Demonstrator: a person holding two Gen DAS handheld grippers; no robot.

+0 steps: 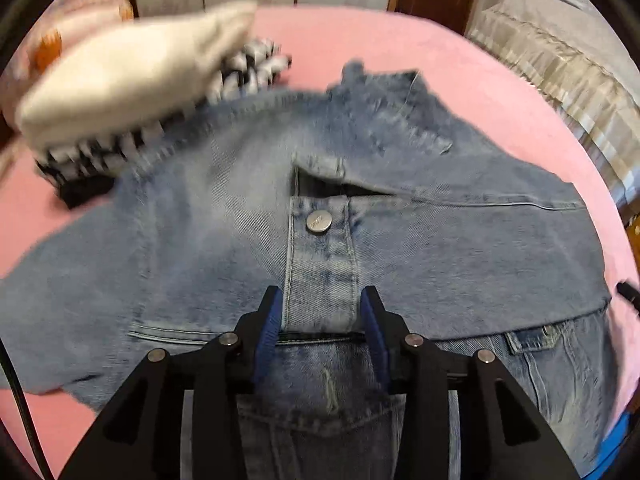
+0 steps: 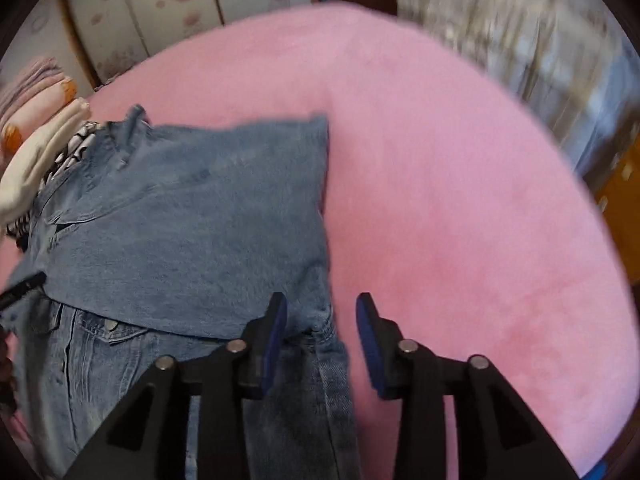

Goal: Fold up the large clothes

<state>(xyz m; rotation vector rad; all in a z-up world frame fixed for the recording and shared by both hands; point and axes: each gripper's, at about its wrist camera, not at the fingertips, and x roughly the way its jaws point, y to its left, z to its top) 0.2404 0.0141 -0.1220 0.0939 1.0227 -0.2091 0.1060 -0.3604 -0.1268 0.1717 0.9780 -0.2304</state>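
On the pink bed (image 1: 460, 60), as the left wrist view gave it, bare cover ran free beyond the far edge of the denim jacket (image 1: 200, 240) and off to the right, up to a pale frilled cover (image 1: 560, 64) at the bed's side. To the left the room was tighter: a cream cloth (image 1: 132, 76) lay over a black-and-white patterned garment (image 1: 248, 76), and that pile touched the jacket's far left edge. The jacket lay spread and partly folded, washed blue, with a metal button (image 1: 319, 222) on a denim strap that ran down towards the camera. The left gripper (image 1: 320, 312) stood with its fingers (image 1: 269, 320) narrowly apart, one on each side of that strap; whether the pads pressed it I could not tell.

In the right wrist view, the jacket (image 2: 192, 220) filled the left half, its folded right edge running straight down the middle, and open pink bed (image 2: 460, 200) lay to the right of it. A pocket flap with a button (image 2: 112, 325) showed at lower left. The right gripper (image 2: 321, 312) hung over that edge, fingers (image 2: 370, 328) parted, with a bunch of denim between them nearer the left one and no pinch to be seen.
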